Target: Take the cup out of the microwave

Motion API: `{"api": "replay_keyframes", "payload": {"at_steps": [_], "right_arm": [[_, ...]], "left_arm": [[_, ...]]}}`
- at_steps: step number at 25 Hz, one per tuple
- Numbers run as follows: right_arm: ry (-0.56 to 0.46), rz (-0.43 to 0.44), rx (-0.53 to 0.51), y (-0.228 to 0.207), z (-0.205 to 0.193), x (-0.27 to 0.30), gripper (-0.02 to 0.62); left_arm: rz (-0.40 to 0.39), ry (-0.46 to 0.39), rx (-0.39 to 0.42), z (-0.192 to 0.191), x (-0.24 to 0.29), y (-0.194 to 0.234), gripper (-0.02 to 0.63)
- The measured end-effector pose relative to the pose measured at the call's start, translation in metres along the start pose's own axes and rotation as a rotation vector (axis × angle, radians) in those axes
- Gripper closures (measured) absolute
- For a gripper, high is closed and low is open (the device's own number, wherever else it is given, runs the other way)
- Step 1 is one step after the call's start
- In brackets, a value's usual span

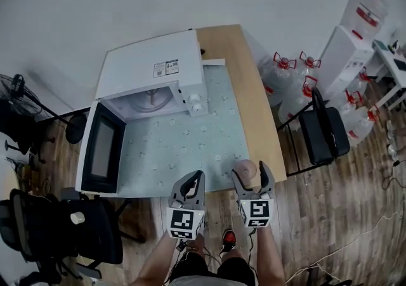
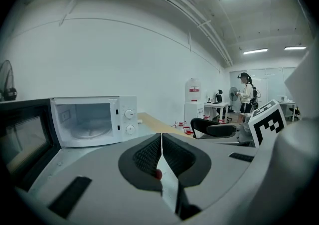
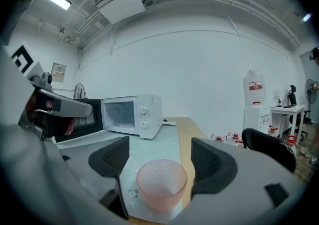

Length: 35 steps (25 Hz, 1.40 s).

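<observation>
Your left gripper [image 2: 161, 148] is clenched on nothing, at the near edge of the table [image 1: 240, 50]. Just right of it, your right gripper [image 1: 250, 172] has its 2 jaws released. The pink cup [image 3: 160, 181] stands upright between them on the patterned mat [image 1: 184, 145], touching neither. Far left, the microwave [image 1: 155, 72] sits with its door [image 1: 101, 148] open.
</observation>
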State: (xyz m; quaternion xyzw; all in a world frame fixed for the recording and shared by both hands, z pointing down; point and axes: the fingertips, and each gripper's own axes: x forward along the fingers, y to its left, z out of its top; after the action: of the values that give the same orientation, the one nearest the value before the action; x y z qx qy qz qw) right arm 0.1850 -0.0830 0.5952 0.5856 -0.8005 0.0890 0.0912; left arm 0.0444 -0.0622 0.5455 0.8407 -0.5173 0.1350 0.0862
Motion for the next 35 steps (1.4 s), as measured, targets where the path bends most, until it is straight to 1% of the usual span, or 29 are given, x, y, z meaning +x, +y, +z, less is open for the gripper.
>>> {"api": "replay_keyframes", "payload": {"at_steps": [5,8,12,17,18,20,22,25,32,35], "right_arm": [[-0.043,0.004,-0.013,0.002,0.038,-0.008,0.227],[-0.063,0.021,-0.024,0.009,0.062,-0.015,0.227],[-0.100,0.073,-0.036,0.028,0.093,-0.022,0.227],[-0.140,0.144,-0.052,0.062,0.126,-0.034,0.232],[-0.148,0.155,-0.054,0.068,0.132,-0.037,0.244],[-0.161,0.175,-0.061,0.082,0.142,-0.041,0.290],[-0.171,0.203,-0.063,0.096,0.147,-0.044,0.302],[-0.183,0.245,-0.068,0.118,0.154,-0.047,0.339],[-0.194,0.340,-0.070,0.170,0.157,-0.055,0.419],[-0.193,0.374,-0.075,0.189,0.154,-0.058,0.443]], "left_arm": [[0.024,-0.047,0.015,0.029,-0.015,0.008,0.578],[0.045,-0.070,0.021,0.045,-0.028,0.014,0.578],[0.084,-0.111,0.028,0.072,-0.048,0.025,0.578],[0.146,-0.140,0.031,0.094,-0.081,0.043,0.578],[0.158,-0.144,0.032,0.097,-0.088,0.047,0.578],[0.181,-0.150,0.034,0.100,-0.102,0.054,0.578],[0.203,-0.153,0.037,0.100,-0.115,0.060,0.578],[0.239,-0.159,0.032,0.099,-0.135,0.069,0.578],[0.333,-0.149,0.016,0.086,-0.180,0.090,0.578],[0.362,-0.146,0.003,0.078,-0.196,0.097,0.578]]}}
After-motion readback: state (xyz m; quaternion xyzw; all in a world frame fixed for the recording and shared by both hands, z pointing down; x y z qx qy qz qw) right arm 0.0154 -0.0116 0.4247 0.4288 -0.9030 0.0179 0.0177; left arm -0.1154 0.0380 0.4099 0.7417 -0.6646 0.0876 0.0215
